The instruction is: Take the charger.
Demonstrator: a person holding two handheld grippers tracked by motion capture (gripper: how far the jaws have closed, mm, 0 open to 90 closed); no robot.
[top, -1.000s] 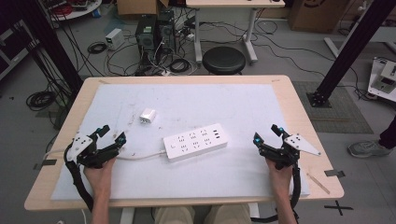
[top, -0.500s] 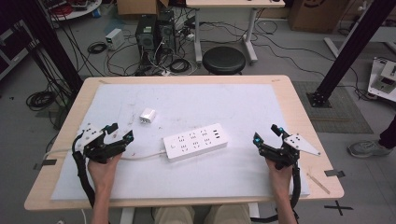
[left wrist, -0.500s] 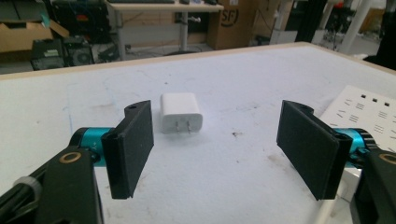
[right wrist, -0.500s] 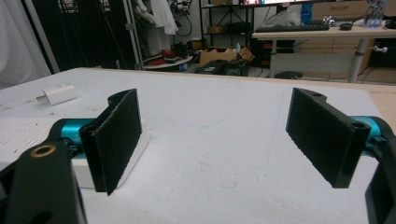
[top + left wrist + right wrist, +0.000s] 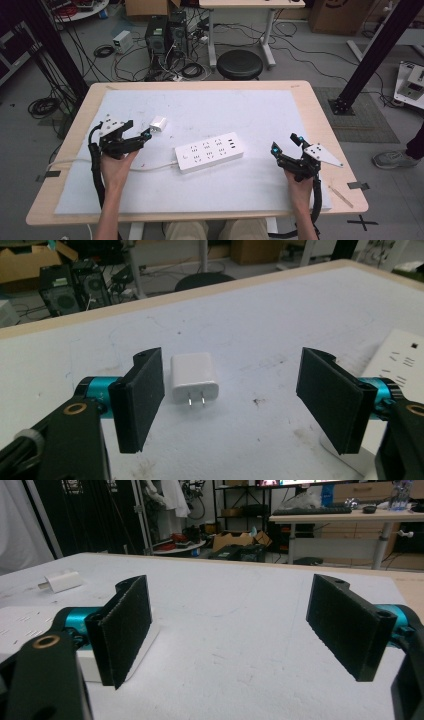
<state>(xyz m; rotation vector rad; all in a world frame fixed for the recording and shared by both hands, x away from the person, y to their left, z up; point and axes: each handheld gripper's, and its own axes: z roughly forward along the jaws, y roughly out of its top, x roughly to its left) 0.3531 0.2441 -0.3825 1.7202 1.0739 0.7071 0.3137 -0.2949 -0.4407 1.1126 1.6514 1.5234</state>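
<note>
This is a lab or technical workshop. The worktop (image 5: 310, 100) is a plain wooden table under a white sheet, standing on a bare grey floor. Just beyond its far edge sit black computer towers (image 5: 164, 32) amid tangled cables (image 5: 105, 50), with a round black stool (image 5: 240, 64) beside them. Black metal frame posts (image 5: 372, 52) rise to either side of the worktop. Farther behind it are cardboard boxes (image 5: 330, 15) and another desk (image 5: 340, 515) carrying equipment.
</note>
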